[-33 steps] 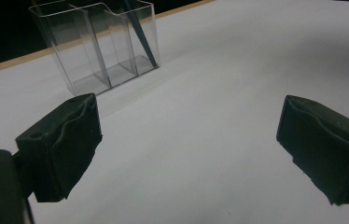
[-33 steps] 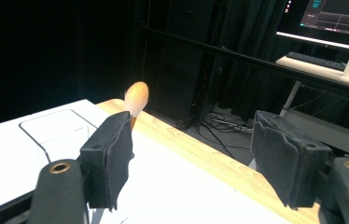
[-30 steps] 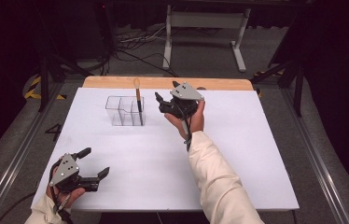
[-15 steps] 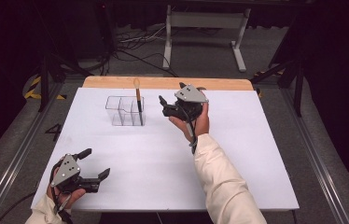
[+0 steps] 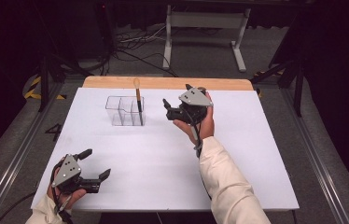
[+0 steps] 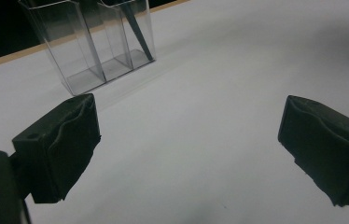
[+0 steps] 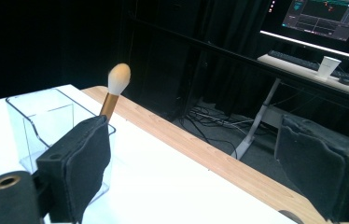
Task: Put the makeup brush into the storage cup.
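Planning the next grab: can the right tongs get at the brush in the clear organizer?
Probably yes: the right tongs stand open beside the clear organizer, and the brush sticks up above its rim, nothing between.

The high view looks forward and down over the white table [image 5: 163, 154]; both low gripper views (close in) share the clear plastic three-compartment organizer [image 5: 125, 111] [image 6: 88, 46] [image 7: 46, 126].

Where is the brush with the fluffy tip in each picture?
High view: the brush stands in the right compartment of the clear organizer, at the table's far left.
Left gripper view: at the top, its dark handle leans inside the organizer; the tip is cut off.
Right gripper view: upper left, its pale tip rises above the organizer.
Shared landmark: the clear organizer.
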The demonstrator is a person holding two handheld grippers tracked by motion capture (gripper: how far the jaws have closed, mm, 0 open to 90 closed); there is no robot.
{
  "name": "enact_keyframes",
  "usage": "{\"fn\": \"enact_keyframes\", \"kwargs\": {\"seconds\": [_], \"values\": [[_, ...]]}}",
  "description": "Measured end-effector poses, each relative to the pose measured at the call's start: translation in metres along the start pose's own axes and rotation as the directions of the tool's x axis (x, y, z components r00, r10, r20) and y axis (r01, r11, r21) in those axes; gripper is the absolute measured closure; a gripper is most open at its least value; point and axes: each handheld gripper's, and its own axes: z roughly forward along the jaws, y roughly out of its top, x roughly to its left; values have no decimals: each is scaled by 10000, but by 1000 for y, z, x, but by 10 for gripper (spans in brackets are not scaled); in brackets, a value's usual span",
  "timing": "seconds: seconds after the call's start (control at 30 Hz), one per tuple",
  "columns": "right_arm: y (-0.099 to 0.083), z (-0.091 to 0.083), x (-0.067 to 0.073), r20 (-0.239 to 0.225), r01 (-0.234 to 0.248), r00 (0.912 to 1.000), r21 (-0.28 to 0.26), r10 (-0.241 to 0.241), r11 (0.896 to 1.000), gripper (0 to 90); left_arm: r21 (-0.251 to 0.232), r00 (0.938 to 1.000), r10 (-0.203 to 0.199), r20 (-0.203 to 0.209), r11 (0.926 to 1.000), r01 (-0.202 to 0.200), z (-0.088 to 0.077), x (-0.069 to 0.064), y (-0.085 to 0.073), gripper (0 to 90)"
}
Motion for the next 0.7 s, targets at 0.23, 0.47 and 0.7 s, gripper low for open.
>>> {"fn": "enact_keyframes", "kwargs": {"seconds": [0.23,0.47,0.7], "values": [[-3,-9,-2,6,165,9999,6,-165,9999,117,25,10000,53,-22,10000,-53,1,-1,-1,63],[-6,-19,-7,19,220,9998,-15,-220,9998,119,70,9998,163,-63,9998,-163,2,-1,-1,62],[-10,-30,-15,92,307,9995,13,-308,9995,123,162,9997,222,-58,9996,-221,4,-3,-1,63]]}}
